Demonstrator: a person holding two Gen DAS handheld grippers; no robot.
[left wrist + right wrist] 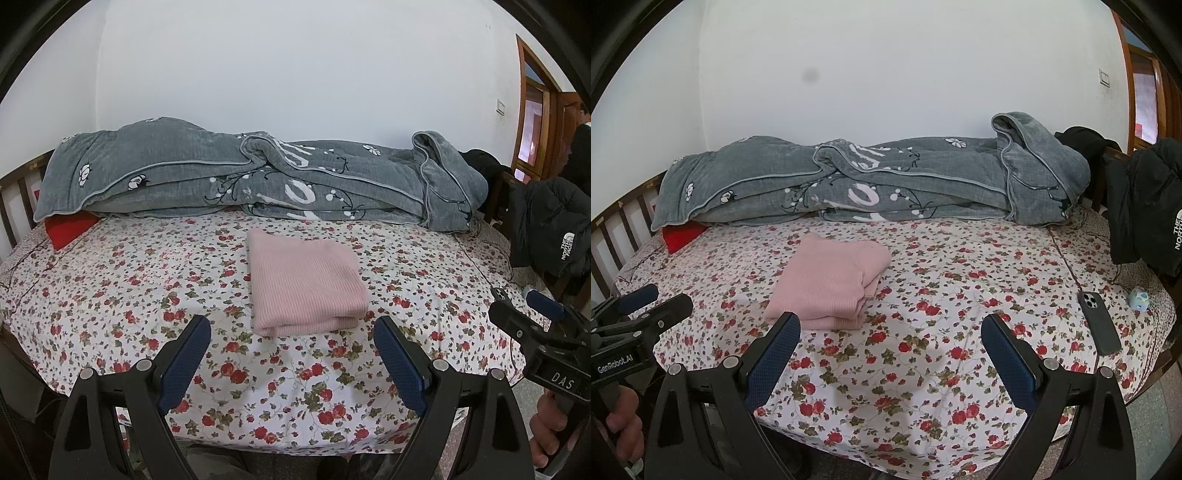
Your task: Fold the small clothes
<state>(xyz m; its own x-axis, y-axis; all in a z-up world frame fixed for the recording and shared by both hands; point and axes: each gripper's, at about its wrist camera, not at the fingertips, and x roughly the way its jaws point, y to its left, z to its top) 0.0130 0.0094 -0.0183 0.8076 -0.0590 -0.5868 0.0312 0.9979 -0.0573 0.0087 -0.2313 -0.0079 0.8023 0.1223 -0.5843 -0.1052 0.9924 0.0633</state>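
"THE NORTH FACE" on black jacket point(554, 236); "DAS" on right gripper point(532, 317); "GenRobot.AI" on left gripper point(646, 299).

Pink garment point(303, 280), red-floral sheet point(147, 280), gray blanket point(166, 177)

1. Left wrist view: looks forward between my left gripper point(291, 354) fingers, from the near edge of the bed point(110, 280), facing the wall point(295, 74). Slightly downward tilt. The pink garment point(301, 284) lies dead ahead, near.
2. Right wrist view: same facing, set further right. My right gripper point(890, 354) frames the sheet; the garment point(831, 284) sits left of centre.
3. Each view catches the other gripper at its edge: right one point(546, 332), left one point(635, 314).
4. Shared: bed, garment, grey quilt point(240, 181), wall, black jacket point(1145, 206), phone point(1099, 323).
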